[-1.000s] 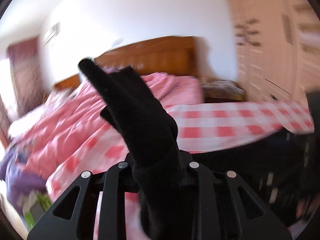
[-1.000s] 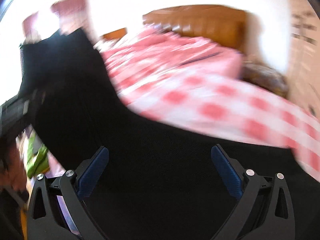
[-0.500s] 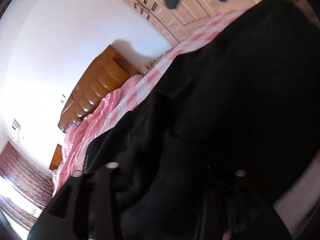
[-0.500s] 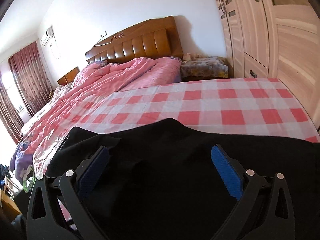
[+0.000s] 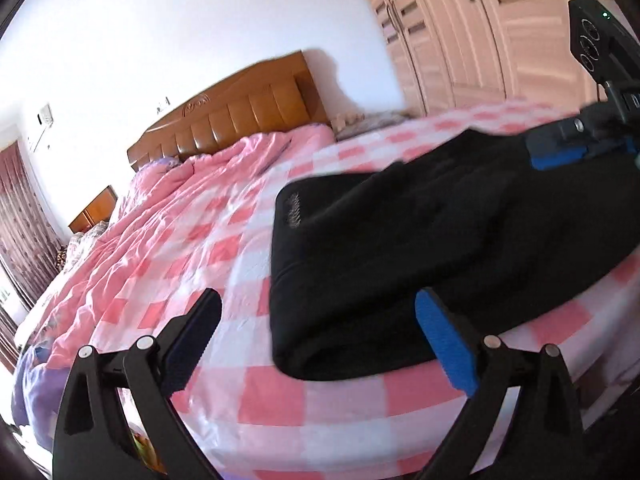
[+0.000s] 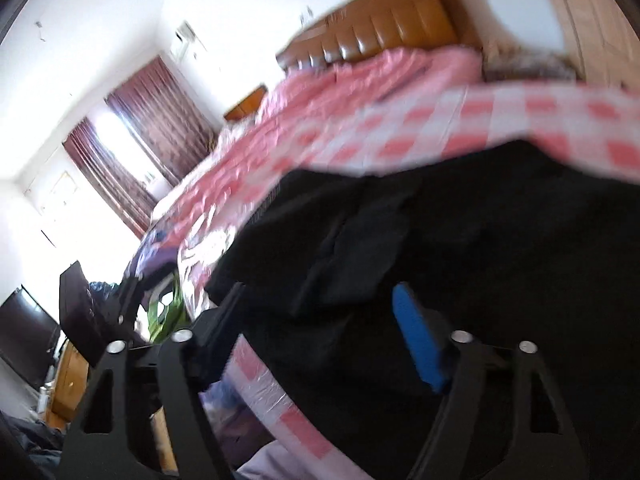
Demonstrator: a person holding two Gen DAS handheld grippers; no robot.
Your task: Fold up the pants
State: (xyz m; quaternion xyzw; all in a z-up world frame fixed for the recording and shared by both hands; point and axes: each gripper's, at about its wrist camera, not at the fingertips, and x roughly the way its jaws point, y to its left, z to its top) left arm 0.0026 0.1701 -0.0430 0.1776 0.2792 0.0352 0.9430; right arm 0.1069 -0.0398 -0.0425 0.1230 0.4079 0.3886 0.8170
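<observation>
The black pants (image 5: 420,236) lie folded flat on the pink checked sheet (image 5: 240,264), a small white logo near their far left corner. My left gripper (image 5: 320,328) hovers low over the pants' near left edge. Its jaws are opening wide and the pads touch nothing. In the left wrist view a blue pad (image 5: 560,158) of the right gripper rests over the far right end of the pants. In the right wrist view, my right gripper (image 6: 320,320) has its jaws closing, with black pants (image 6: 460,232) cloth lying between the fingers. No pad visibly presses on it.
A crumpled pink quilt (image 5: 168,216) covers the far half of the bed below the wooden headboard (image 5: 240,116). Wardrobe doors (image 5: 460,32) stand to the right. The bed's near edge (image 6: 272,396) drops off just under the right gripper, with clutter on the floor (image 6: 160,312).
The left gripper let go of the black cloth, opened wide and dropped toward the bed. The pants now lie flat. The right gripper's jaws have narrowed and its view has rolled.
</observation>
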